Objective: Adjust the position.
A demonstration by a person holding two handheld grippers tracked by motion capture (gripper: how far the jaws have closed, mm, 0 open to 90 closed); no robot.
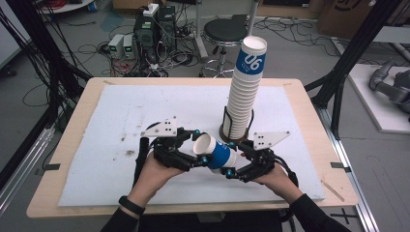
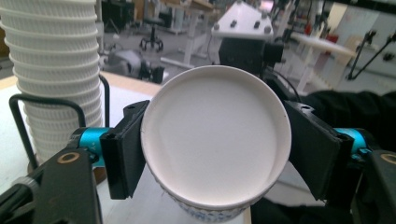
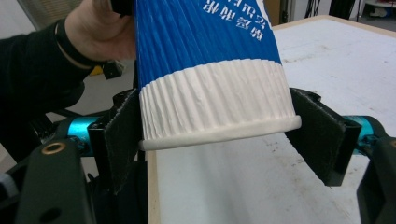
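Note:
A blue and white ribbed paper cup (image 1: 218, 153) lies on its side just above the mat, held between both grippers. My left gripper (image 1: 200, 146) is at its open mouth. In the left gripper view I look straight into the cup (image 2: 215, 144), and both black pads (image 2: 125, 149) touch its rim. My right gripper (image 1: 231, 158) is at the cup's white base end. In the right gripper view the pads (image 3: 122, 135) rest against the ribbed white band of the cup (image 3: 210, 98) on either side.
A tall stack of matching cups (image 1: 244, 96) stands in a black wire holder (image 1: 225, 118) just behind the grippers and leans slightly right. It also rises at the left of the left gripper view (image 2: 51, 70). A white foam mat (image 1: 135, 116) covers the wooden table (image 1: 72, 125).

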